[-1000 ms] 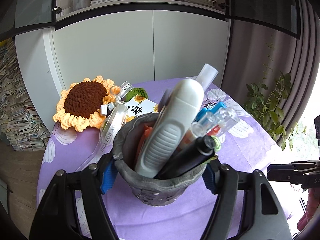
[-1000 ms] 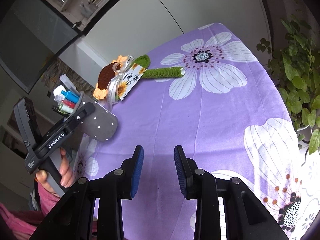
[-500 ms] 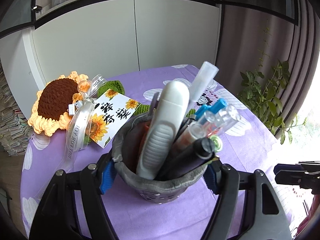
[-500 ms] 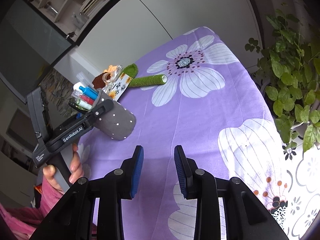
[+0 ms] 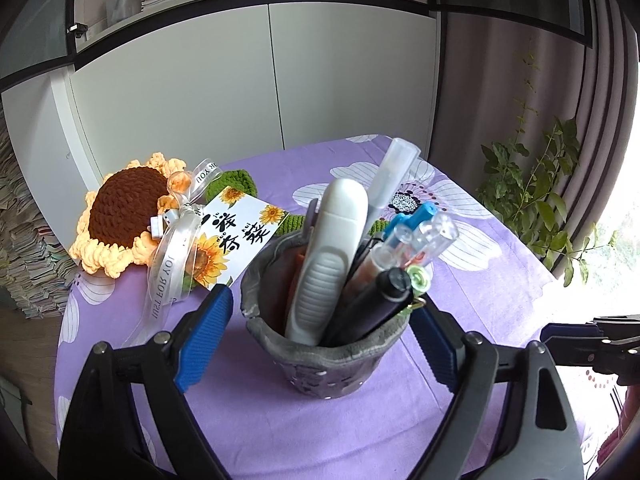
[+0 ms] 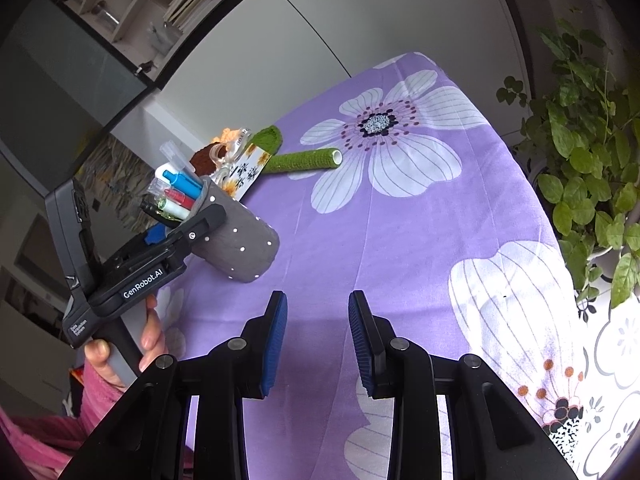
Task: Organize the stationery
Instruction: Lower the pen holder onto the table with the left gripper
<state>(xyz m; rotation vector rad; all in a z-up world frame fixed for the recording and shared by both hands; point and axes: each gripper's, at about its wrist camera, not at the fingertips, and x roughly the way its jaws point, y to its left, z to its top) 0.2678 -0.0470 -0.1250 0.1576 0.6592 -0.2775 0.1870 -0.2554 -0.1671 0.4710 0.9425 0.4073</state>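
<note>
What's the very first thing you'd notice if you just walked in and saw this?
Probably the grey cup stuffed with pens, standing on the purple flowered tablecloth between the open fingers of the left tool. Just behind it to the left lies a big knitted sunflower with a ribbon and a card. The right tool is open and empty.

Soft daylight fills both views – brightest right of the left gripper's fingers [image 5: 200, 336], where the window [image 5: 624, 248] is blown out to white. Shadows under the pen holder [image 5: 332, 364] are faint. Focus is sharp throughout (no motion blur). Fisheye bending curves the cabinet [image 6: 360, 32] lines, and the corners vignette to black.
</note>
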